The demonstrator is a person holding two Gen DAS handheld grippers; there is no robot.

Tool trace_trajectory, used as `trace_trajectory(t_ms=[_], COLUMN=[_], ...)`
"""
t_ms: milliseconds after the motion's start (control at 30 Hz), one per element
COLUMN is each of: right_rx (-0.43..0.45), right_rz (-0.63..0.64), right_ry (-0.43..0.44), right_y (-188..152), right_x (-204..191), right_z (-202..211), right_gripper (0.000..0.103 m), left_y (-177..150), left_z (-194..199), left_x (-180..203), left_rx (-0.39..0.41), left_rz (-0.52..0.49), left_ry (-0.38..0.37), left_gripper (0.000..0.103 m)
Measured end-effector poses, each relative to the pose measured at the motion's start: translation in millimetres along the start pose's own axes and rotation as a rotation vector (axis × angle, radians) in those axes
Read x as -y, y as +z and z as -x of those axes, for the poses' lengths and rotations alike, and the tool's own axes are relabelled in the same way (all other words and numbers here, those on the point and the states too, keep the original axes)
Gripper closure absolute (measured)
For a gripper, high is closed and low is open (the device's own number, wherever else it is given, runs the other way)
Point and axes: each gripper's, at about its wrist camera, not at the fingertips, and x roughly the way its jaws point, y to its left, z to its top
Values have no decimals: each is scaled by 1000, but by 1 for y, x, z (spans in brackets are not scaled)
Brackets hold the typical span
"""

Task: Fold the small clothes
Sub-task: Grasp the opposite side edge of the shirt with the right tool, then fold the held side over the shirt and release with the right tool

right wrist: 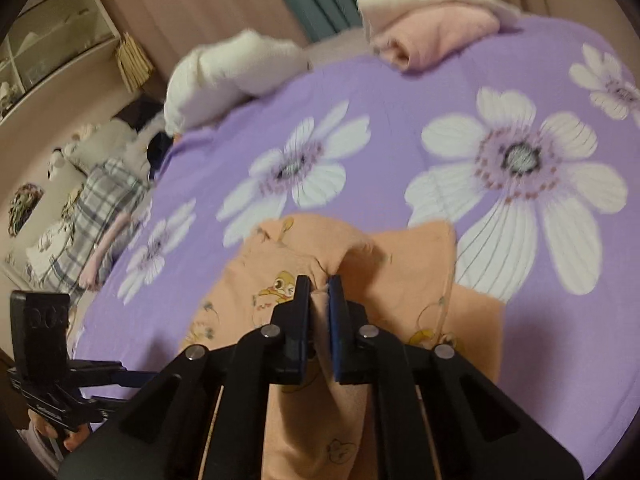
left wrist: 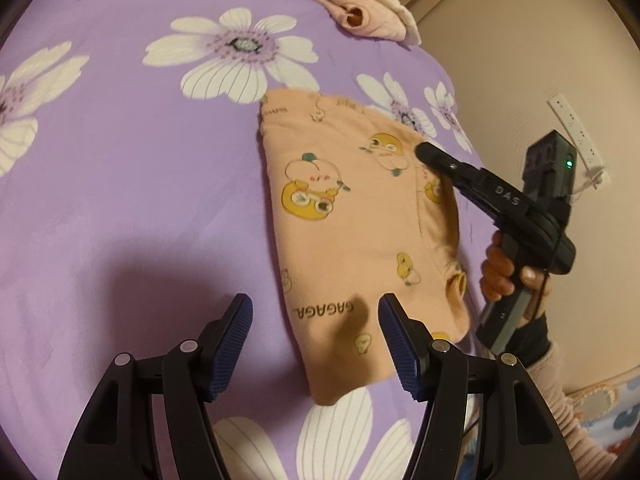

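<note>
Peach cartoon-print garment (left wrist: 352, 240) lies folded lengthwise on the bed (left wrist: 120, 160), long axis running away; right claw (right wrist: 319, 280) clenched on its fabric; left claw (left wrist: 316, 312) released.

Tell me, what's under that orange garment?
The orange garment lies on a purple flowered bedsheet. The right gripper pinches up a fold; whatever lies beneath the cloth is covered.

My left wrist view looks steeply down over its own fingers, close above the purple flowered bedspread (left wrist: 120, 160), facing the wall side. My right wrist view sits nearer still, aimed across the bed toward the curtains. Both share the peach garment (left wrist: 352, 216) and the pink folded pile (right wrist: 436, 32).
</note>
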Motion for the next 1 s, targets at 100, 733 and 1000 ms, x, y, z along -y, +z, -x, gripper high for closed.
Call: trace_trajectory(t_ms=[100,733,1000], right_rx=[11,11,-103], right_rz=[-8,-107,-122], right_ry=[-21,-33,-19], right_y=[8,-36,-105], right_x=[1,4,-26], right_z=[12,75,88], right_gripper=[95,79,67], left_y=[6,4,3], left_z=[2,-57,-52], left_x=[8,34,35], left_rx=[12,-68,-64], left_rz=[-24,-152,-121], left_ry=[-8,70,55], left_gripper=[39,39,39])
